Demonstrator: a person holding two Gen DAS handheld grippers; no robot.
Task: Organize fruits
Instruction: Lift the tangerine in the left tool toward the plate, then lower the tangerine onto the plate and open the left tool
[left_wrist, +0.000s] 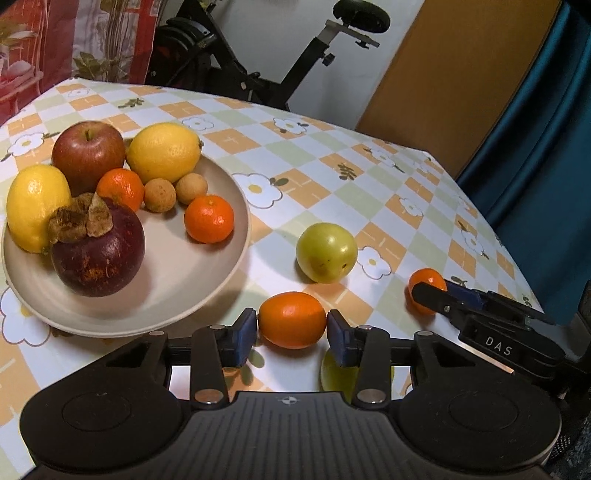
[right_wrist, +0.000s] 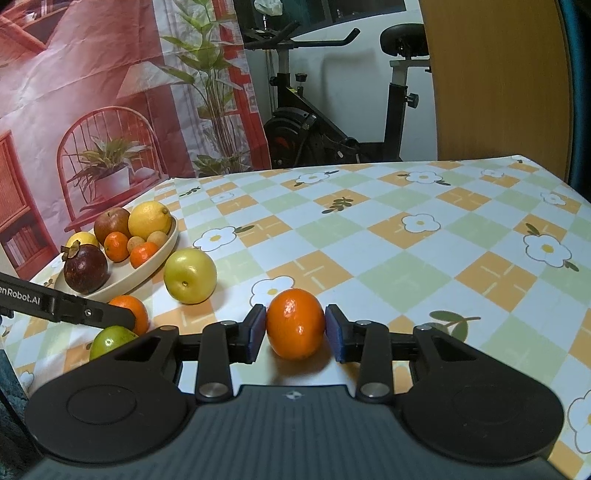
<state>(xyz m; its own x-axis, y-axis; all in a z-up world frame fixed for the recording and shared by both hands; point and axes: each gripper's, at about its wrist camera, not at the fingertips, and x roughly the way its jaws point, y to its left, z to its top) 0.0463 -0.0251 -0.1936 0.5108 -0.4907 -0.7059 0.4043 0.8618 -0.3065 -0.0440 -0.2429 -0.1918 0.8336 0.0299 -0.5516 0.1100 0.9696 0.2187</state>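
A small orange fruit (left_wrist: 291, 319) sits between the blue pads of my left gripper (left_wrist: 291, 330), which is shut on it just right of the beige plate (left_wrist: 207, 291). My right gripper (right_wrist: 295, 330) is shut on a second small orange fruit (right_wrist: 295, 323) low over the checked tablecloth. Each gripper shows in the other's view: the right one (left_wrist: 437, 291) at the far right, a left finger (right_wrist: 110, 315) at the far left. The plate holds a red apple (left_wrist: 88, 155), two lemons, two mandarins, two longans and a mangosteen (left_wrist: 99, 251).
A yellow-green round fruit (left_wrist: 327, 253) lies loose on the table between the plate and the grippers. Another green fruit (right_wrist: 110, 339) lies partly hidden under the left gripper. The table's edge (left_wrist: 491, 229) runs along the right. An exercise bike (right_wrist: 332, 129) stands behind the table.
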